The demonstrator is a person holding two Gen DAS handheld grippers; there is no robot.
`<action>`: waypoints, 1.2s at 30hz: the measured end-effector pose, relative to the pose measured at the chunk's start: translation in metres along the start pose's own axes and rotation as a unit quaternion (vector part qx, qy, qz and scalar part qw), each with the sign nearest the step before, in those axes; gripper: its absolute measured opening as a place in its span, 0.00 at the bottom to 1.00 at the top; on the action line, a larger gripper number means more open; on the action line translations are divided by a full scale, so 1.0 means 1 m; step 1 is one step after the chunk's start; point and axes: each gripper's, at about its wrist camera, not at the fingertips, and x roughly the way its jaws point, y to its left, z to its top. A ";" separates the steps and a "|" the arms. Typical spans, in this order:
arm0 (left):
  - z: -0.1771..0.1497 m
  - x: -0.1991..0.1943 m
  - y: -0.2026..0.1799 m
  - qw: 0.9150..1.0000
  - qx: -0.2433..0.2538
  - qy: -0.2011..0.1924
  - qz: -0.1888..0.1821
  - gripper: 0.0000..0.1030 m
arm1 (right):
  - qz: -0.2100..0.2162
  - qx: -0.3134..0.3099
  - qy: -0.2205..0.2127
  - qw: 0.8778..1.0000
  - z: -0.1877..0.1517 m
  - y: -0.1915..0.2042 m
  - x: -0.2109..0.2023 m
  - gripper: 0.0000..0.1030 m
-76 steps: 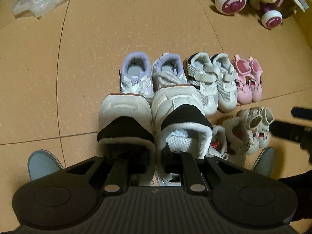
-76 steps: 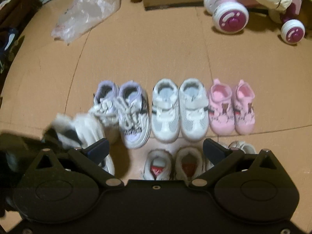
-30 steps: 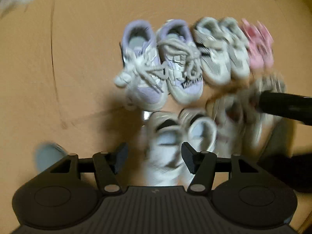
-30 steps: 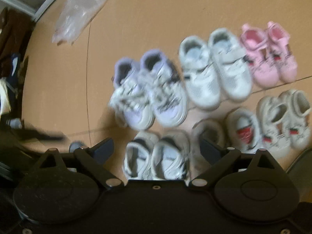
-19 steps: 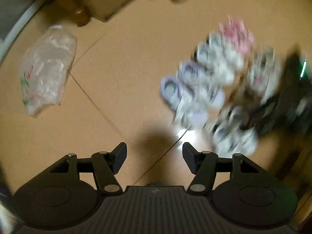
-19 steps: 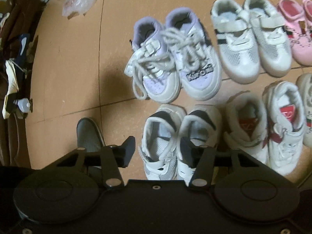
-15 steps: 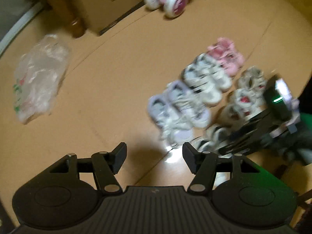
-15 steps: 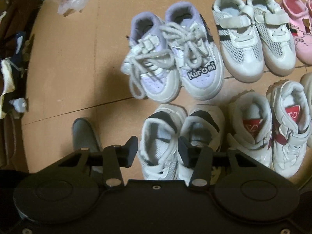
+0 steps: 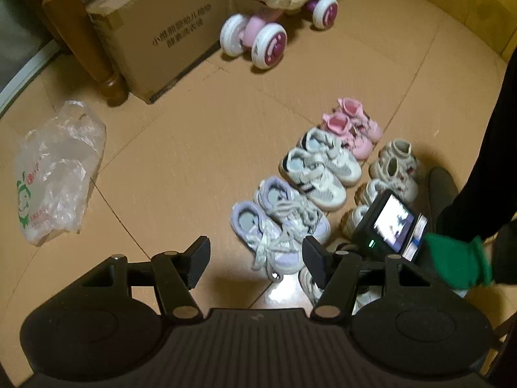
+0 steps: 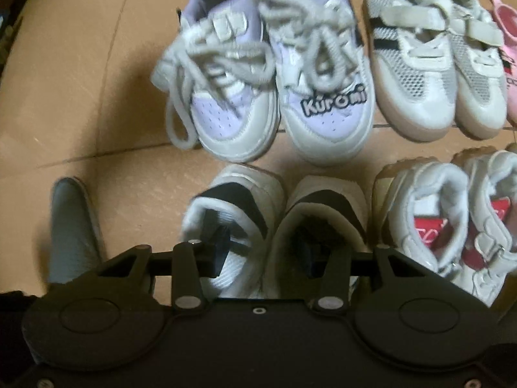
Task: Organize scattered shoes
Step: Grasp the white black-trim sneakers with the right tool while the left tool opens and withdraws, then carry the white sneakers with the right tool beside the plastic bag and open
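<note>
Small shoes stand in two rows on the floor. A lilac laced pair (image 10: 274,97), a white strap pair (image 10: 429,74) and a pink pair (image 9: 352,126) make the far row. The near row holds a white pair with black heel tabs (image 10: 281,207), a red-lined pair (image 10: 452,226) and a cream pair (image 9: 394,168). My right gripper (image 10: 263,253) points down with one finger inside each black-tabbed shoe. The pair's inner walls lie between the fingers, and a gap shows at the left finger (image 10: 221,250). My left gripper (image 9: 255,258) hangs high above the floor, open and empty.
A cardboard box (image 9: 168,32), a wooden furniture leg (image 9: 84,38) and a pink ride-on toy (image 9: 274,26) stand at the back. A plastic bag (image 9: 55,174) lies left. The person's grey slippers (image 10: 71,226) (image 9: 442,190) flank the near row. A green-gloved hand (image 9: 452,258) holds the right gripper.
My left gripper let go of the black-tabbed pair, rose and rolled away. My right gripper narrowed its jaws and came down until its fingers entered that pair.
</note>
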 end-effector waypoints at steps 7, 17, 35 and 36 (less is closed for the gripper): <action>0.001 0.000 0.005 1.000 -0.007 -0.003 0.006 0.60 | -0.011 -0.026 -0.015 1.000 -0.009 -0.002 -0.003 0.16; 0.034 -0.018 0.013 1.000 0.021 -0.014 0.006 0.60 | 0.027 -0.020 -0.067 0.997 -0.029 -0.017 -0.070 0.14; -0.012 -0.008 0.040 0.985 0.126 0.112 0.026 0.60 | 0.059 -0.049 -0.168 0.983 0.140 0.006 -0.139 0.14; -0.015 -0.009 0.036 0.984 0.134 0.114 0.022 0.60 | 0.059 -0.051 -0.168 0.983 0.151 0.009 -0.136 0.14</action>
